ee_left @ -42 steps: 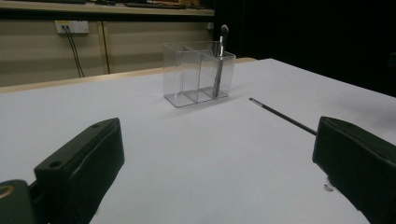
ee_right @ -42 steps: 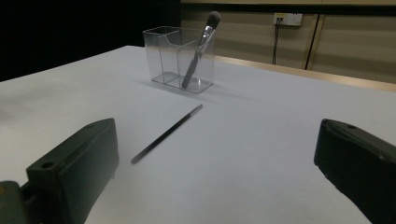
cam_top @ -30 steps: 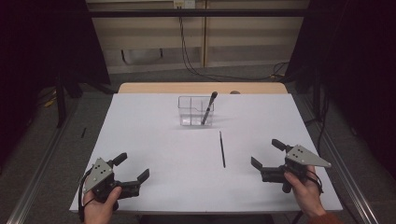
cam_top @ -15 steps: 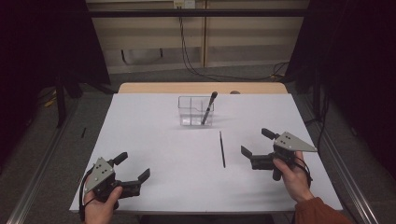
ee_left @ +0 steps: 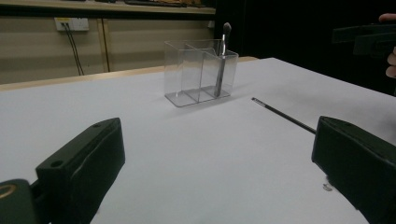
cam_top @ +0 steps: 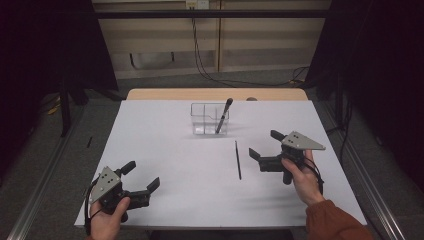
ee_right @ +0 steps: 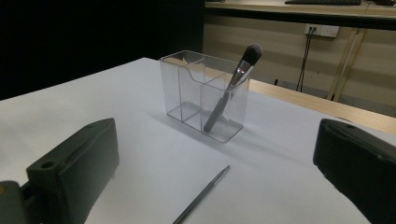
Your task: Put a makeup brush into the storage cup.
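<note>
Right gripper view cuts off the thin brush's (ee_right: 201,196) handle at btm edge; it lies loose on white table (cam_top: 165,150), near clear organizer (cam_top: 209,119). Right gripper (cam_top: 261,149) hovers beside it, jaws wide, empty; left gripper (cam_top: 141,176) too, well apart. Dim room, beige wall w/ cables behind.

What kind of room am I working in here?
Probably a lab or recording workspace rather than a home. The table has a plain white cover and stands between dark curtains, cables run down a bare panelled wall from an outlet, and metal rails flank the table on a grey floor.
</note>
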The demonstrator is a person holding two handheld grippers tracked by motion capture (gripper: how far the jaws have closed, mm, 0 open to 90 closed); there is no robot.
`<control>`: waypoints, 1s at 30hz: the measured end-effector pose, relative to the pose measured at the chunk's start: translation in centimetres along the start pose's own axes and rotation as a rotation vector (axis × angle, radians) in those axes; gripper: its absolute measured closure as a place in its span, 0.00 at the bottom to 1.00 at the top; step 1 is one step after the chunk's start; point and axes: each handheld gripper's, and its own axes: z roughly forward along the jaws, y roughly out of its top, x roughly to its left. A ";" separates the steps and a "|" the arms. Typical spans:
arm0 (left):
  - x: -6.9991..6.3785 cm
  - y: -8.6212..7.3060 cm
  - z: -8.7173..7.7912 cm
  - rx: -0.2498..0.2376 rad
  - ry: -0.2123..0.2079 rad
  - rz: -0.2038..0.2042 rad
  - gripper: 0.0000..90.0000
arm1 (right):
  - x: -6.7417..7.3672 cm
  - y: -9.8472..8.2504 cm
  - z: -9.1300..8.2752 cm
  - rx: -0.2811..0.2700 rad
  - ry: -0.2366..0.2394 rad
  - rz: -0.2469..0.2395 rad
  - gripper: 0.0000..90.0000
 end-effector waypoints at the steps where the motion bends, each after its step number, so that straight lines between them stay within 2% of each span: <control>1: 0.0 0.0 0.0 -0.001 0.000 -0.004 0.03 | 0.0 0.1 0.2 -0.003 0.003 0.001 0.00; 7: 0.1 0.0 0.1 -0.002 -0.005 -0.005 0.03 | 0.0 0.8 1.6 0.014 0.004 -0.013 0.00; 10: 0.0 0.1 0.1 -0.004 -0.009 0.004 0.03 | -0.3 1.6 2.1 0.005 0.002 0.002 0.01; 14: -0.2 0.2 0.1 -0.008 -0.016 0.012 0.03 | -0.5 2.2 3.0 0.014 -0.005 -0.003 0.01; 21: -0.2 0.1 0.2 0.004 -0.019 0.010 0.03 | -0.7 1.8 5.3 0.059 -0.015 -0.021 0.01; 25: -0.1 0.2 0.2 -0.003 -0.010 0.013 0.03 | -0.5 1.8 6.1 0.074 -0.004 -0.021 0.01; 27: -0.1 0.2 0.2 -0.011 -0.022 0.016 0.02 | -0.5 1.8 6.4 0.091 -0.005 -0.021 0.01; 30: -0.3 0.1 0.3 -0.003 -0.026 0.019 0.02 | -0.6 1.7 6.9 0.117 -0.030 -0.020 0.01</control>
